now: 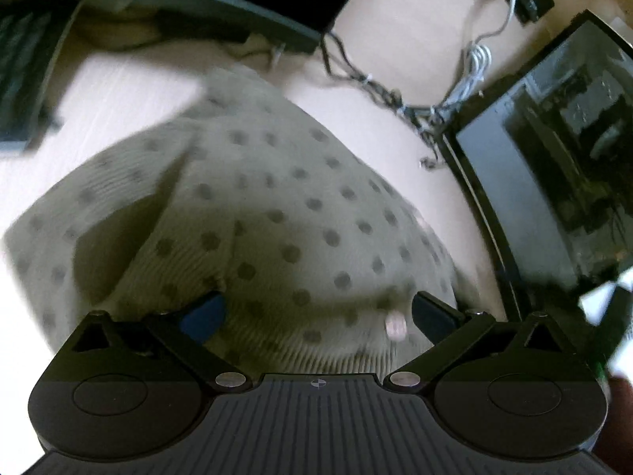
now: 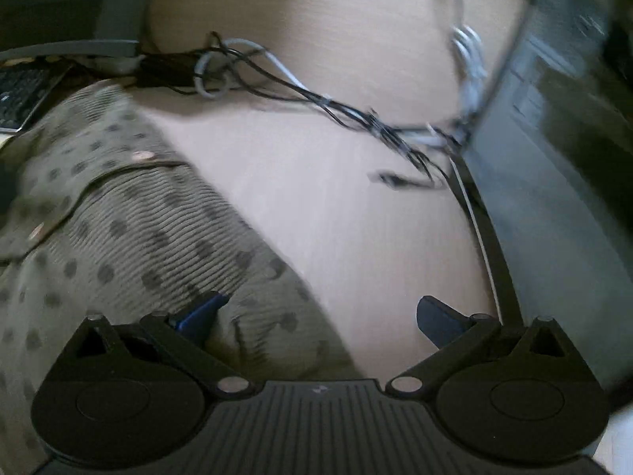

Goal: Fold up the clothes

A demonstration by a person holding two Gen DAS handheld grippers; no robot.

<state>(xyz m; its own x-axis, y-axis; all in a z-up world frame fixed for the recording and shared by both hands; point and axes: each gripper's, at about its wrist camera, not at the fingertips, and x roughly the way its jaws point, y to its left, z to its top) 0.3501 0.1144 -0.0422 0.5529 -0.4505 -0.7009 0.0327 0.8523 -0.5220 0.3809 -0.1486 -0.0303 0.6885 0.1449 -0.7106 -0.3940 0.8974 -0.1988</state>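
Item: one garment (image 1: 277, 213), olive-grey ribbed knit with darker dots and small pale buttons, lying on the pale wood counter (image 1: 118, 91). I count a single piece of clothing across both wrist views, partly folded on itself, with an overlapping flap.

Left hand-held gripper (image 1: 316, 312): fingers spread wide, nothing pinched. The garment lies directly ahead and beneath it, and the ribbed hem runs crosswise between the two fingertips. One button (image 1: 395, 326) sits just inside the right fingertip.

Right hand-held gripper (image 2: 320, 312): also spread, holding nothing. Here the garment (image 2: 130, 229) lies to the left of the gripper; only the left fingertip is over cloth, while the right fingertip is over bare counter. The garment's near edge runs diagonally, from far left to just ahead of the gripper.

I judge the left gripper to be the nearer and better centred on the garment, so a pinch at the hem would fall to it first; the right would have to shift leftward toward the garment.

Other stock, placed from the garment: one tangle of cables (image 2: 356, 114) beyond it; one dark monitor (image 1: 554, 158) to its right; one keyboard (image 2: 19, 95) at its far left. Both views are motion-blurred, so I cannot confirm the button count.
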